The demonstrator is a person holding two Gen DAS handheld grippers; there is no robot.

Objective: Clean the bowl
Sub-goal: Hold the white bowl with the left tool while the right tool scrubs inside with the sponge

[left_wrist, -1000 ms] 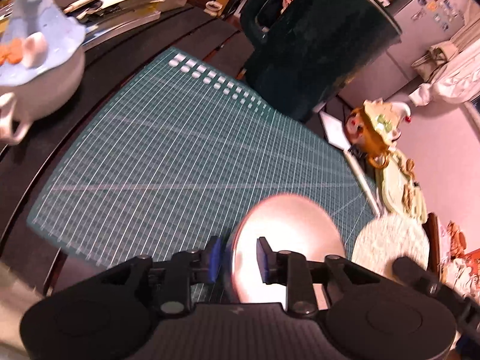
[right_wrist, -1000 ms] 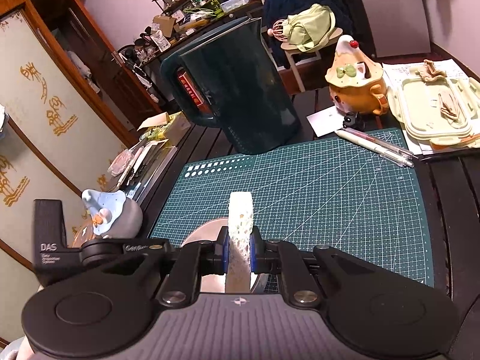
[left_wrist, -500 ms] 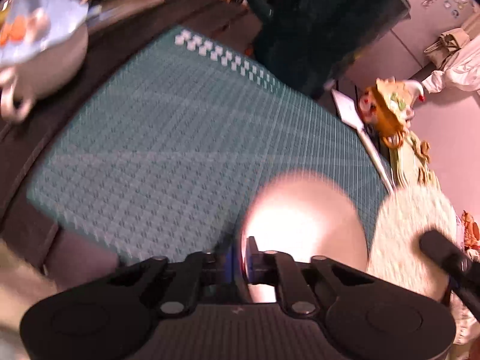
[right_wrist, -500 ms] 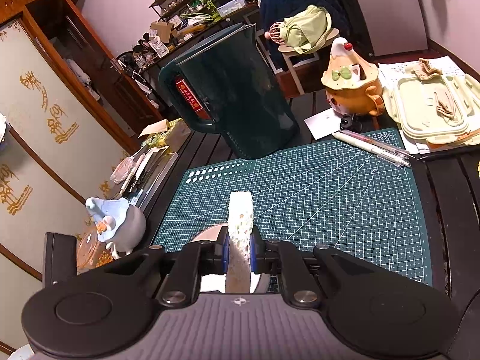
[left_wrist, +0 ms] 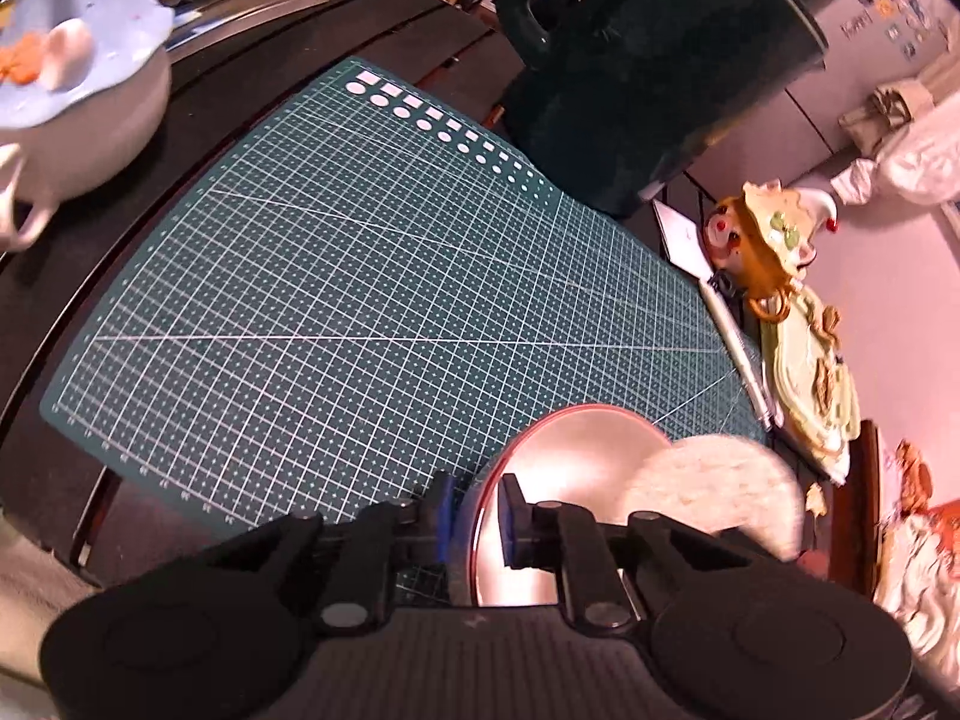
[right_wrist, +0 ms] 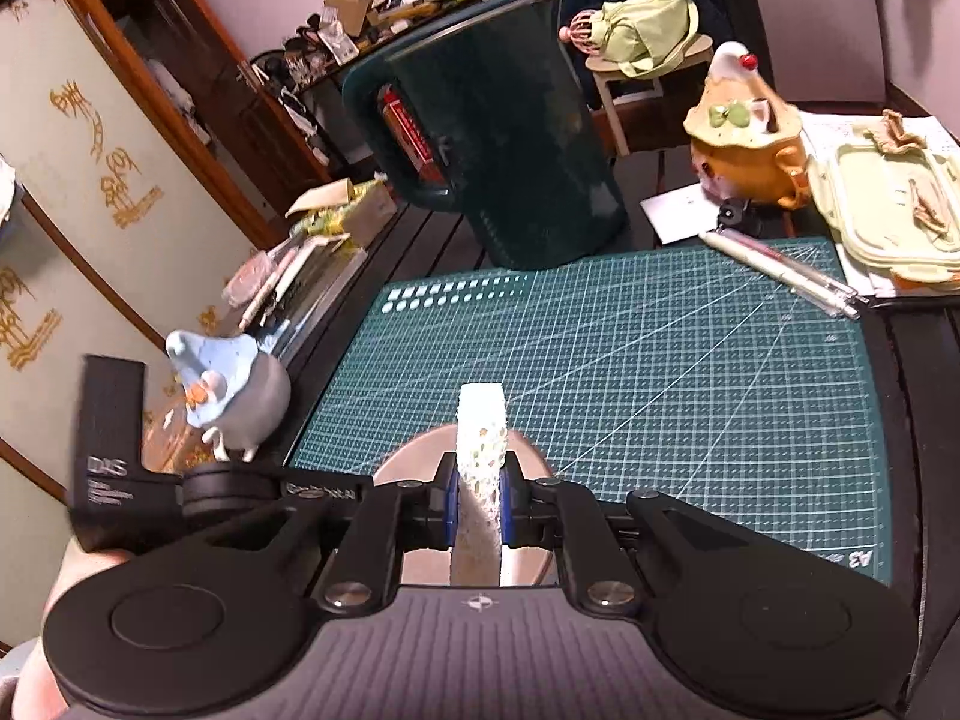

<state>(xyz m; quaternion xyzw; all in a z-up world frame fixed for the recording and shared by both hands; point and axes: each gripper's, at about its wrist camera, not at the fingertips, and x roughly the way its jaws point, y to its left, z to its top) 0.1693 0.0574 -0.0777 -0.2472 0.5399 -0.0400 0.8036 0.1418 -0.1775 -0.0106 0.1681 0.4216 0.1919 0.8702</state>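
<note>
A shiny metal bowl (left_wrist: 576, 468) with a reddish rim is held over the near edge of the green cutting mat (left_wrist: 360, 300). My left gripper (left_wrist: 477, 519) is shut on the bowl's rim, one finger inside and one outside. My right gripper (right_wrist: 478, 495) is shut on a white round sponge (right_wrist: 480, 438), held edge-up. In the left wrist view the sponge (left_wrist: 714, 492) rests inside the bowl's right side. In the right wrist view the bowl (right_wrist: 414, 456) sits just below the sponge.
A dark green pitcher (right_wrist: 504, 150) stands at the mat's far edge. A blue-lidded white pot (right_wrist: 231, 396) is left of the mat. An orange lidded pot (right_wrist: 744, 150), pens (right_wrist: 780, 270) and a pale green container (right_wrist: 894, 204) lie to the right.
The sponge has moved from beside the bowl into its right side. The left gripper closed from a wider gap onto the bowl's rim and shifted with the bowl.
</note>
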